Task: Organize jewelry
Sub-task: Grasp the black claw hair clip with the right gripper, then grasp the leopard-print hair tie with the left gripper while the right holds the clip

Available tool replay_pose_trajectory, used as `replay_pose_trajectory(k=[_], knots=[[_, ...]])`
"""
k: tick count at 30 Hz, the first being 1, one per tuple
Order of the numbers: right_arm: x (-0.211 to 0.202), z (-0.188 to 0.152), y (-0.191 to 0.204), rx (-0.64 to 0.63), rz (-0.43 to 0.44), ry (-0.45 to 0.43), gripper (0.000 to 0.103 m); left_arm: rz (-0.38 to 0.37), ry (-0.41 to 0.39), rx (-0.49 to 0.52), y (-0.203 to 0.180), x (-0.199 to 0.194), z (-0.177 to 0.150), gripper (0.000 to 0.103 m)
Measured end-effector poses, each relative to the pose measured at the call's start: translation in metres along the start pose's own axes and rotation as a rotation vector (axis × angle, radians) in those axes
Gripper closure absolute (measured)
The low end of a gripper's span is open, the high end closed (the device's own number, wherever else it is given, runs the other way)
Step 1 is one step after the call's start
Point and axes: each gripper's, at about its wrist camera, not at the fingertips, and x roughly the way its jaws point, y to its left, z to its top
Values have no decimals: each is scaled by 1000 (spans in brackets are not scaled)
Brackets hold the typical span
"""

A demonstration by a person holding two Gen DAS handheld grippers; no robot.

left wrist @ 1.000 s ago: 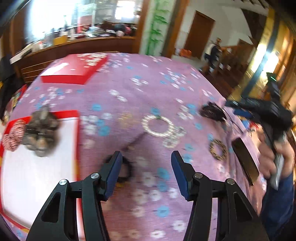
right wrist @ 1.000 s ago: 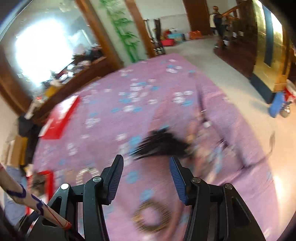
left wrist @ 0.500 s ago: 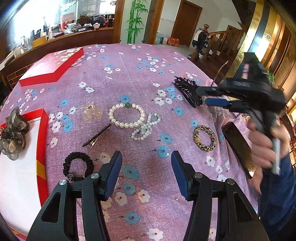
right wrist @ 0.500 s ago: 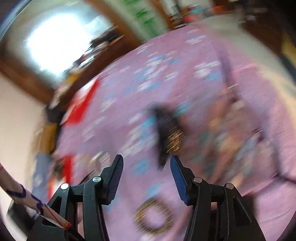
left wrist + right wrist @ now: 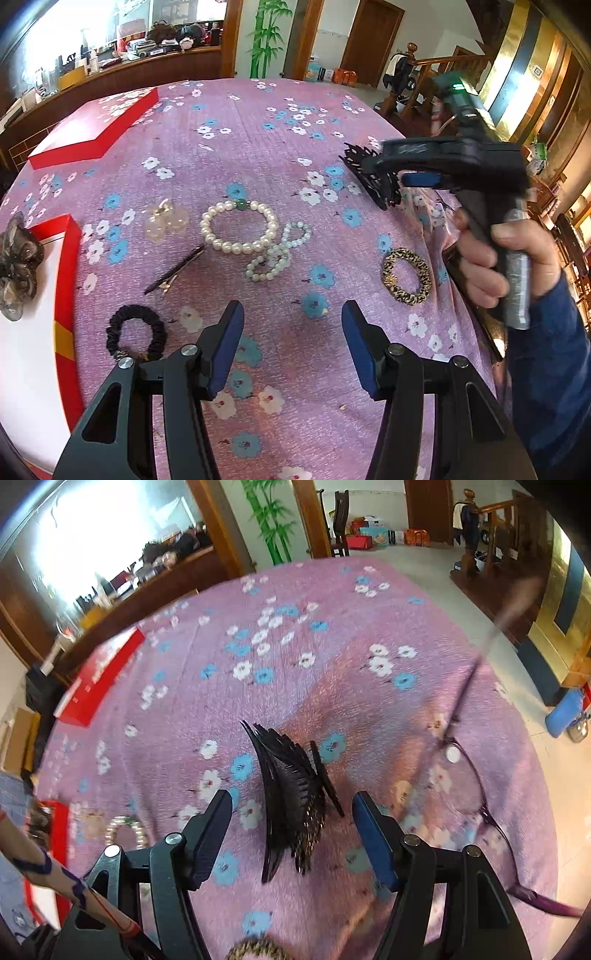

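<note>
Right gripper (image 5: pixel 291 819) fingers apart, straddling black hair claw clip (image 5: pixel 291 797), pads not touching. Left gripper (image 5: pixel 291 332) fingers apart, empty, over floral tablecloth (image 5: pixel 258 147).

left tongs (image 5: pixel 291 347): jaws apart, empty — tilted down over the counter (image 5: pixel 258 155)
right tongs (image 5: pixel 291 834): jaws apart, straddling the black hair claw (image 5: pixel 291 797) without touching
right hand (image 5: pixel 506 262): wrapped round its handle — blue sleeve

A lived-in home, a big front room by the look of it: beyond the fingers a table under a purple flowered cloth (image 5: pixel 258 122), a cluttered wooden sideboard (image 5: pixel 147 70) behind it, a painted bamboo wall panel (image 5: pixel 267 33), wooden doors (image 5: pixel 369 40) and a staircase banister (image 5: pixel 443 62) further right.
</note>
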Motion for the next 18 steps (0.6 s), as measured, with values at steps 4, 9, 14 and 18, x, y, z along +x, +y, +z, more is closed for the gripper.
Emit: replay_pose_trajectory(k=[4,9,14,18], knots=[[1,-5,3,-12,-42,14,71,-14,1,27,-11,5,3,50],[-57,-28,-11,99,34,-76,70,-37,23,55,-33,22,11,50],[-82,-34,-21,111,64,-213,70,-56,83,92,-62,54,22,60],[-68,-33,-44,187,125,-185,70,-43,85,137,-82,73,25,65]])
